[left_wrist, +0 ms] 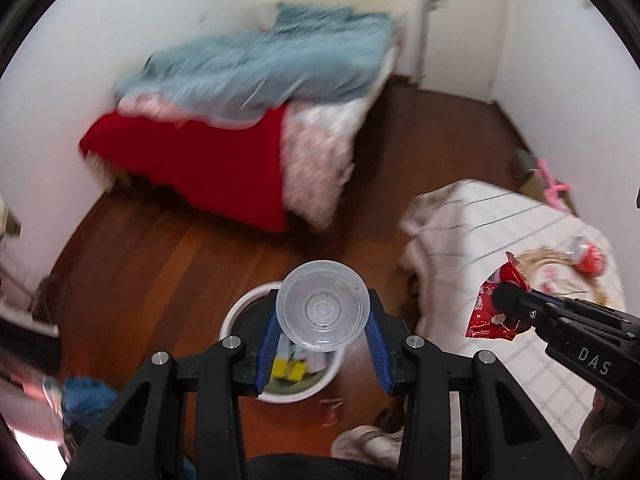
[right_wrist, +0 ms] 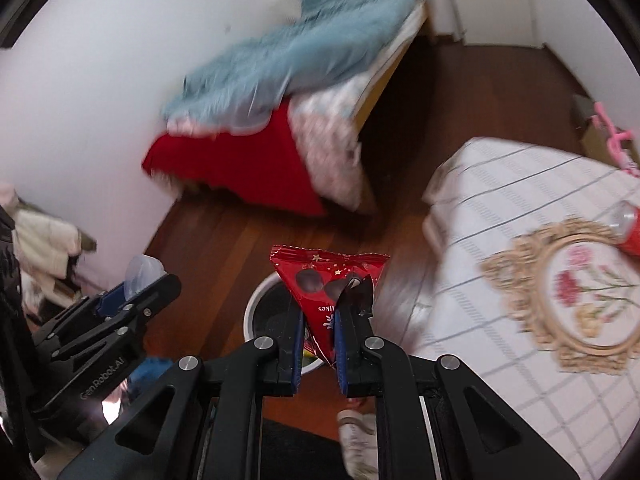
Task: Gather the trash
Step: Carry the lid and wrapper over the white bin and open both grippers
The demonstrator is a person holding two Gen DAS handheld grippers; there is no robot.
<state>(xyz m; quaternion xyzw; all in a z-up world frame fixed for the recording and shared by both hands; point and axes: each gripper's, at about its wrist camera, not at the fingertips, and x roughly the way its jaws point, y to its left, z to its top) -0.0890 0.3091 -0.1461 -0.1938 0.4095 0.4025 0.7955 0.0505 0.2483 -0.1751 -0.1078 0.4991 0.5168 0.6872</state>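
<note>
Item 1: clear plastic cup (left_wrist: pixel 323 305), round, seen end-on. Clamped between the blue pads of the left claw (left_wrist: pixel 323 320), its jaws part-way closed on the cup's sides. Directly beyond and below this claw: white waste bin (left_wrist: pixel 244 304) on the floor, holding yellow and pale scraps.

Item 2: red snack wrapper (right_wrist: pixel 328 280), triangular, printed with dark round biscuits and gold stars. Pinched by its lower corner in the right claw (right_wrist: pixel 318 320), jaws nearly closed on the foil; the wide sealed edge stands up past the fingertips. The same white bin sits just behind and below the wrapper.

Item 3: red drink can (right_wrist: pixel 628 228), lying on its side on the desk (right_wrist: pixel 500 184), well off to the right of the right claw, touching the far edge of a round embroidered mat (right_wrist: pixel 576 288) with a gold lace border. The desk carries a white checked cloth.

Surroundings: wooden floor (left_wrist: pixel 168 256) under both claws. Bed (left_wrist: pixel 248 120) ahead of them against the white wall, with blue blanket, red cover and pale patterned quilt; blurred. Pale shoe (right_wrist: pixel 356 436) on the floor close beneath the right claw.
</note>
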